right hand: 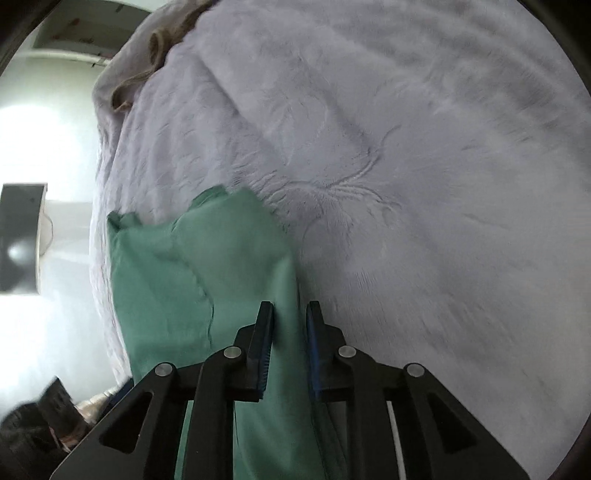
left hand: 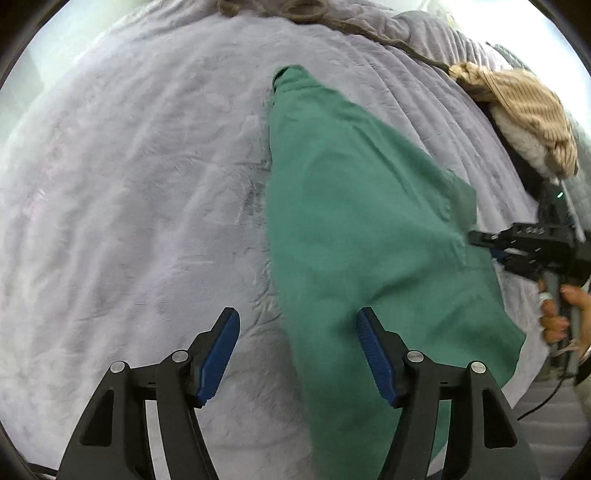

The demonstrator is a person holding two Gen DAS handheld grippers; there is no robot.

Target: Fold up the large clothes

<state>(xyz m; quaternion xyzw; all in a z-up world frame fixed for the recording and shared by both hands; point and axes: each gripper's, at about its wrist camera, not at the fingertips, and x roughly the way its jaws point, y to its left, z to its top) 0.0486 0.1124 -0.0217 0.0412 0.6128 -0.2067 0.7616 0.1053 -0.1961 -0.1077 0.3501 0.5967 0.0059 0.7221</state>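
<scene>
A green garment (left hand: 354, 221) lies stretched out on a lavender plush blanket (left hand: 129, 184). My left gripper (left hand: 297, 325) is open just above the garment's near end, its right finger over the cloth and its left finger over the blanket. My right gripper (left hand: 480, 240) shows at the garment's right edge in the left wrist view. In the right wrist view my right gripper (right hand: 290, 314) is partly open with the green garment (right hand: 207, 266) running between its fingers. I cannot tell whether the pads pinch the cloth.
A beige ribbed knit (left hand: 528, 107) is heaped on the blanket's far right, over something dark. A brown cord or garment edge (left hand: 295, 11) lies along the far edge. The lavender blanket (right hand: 424, 166) fills the right wrist view. A dark object (right hand: 22, 236) hangs beyond the bed at left.
</scene>
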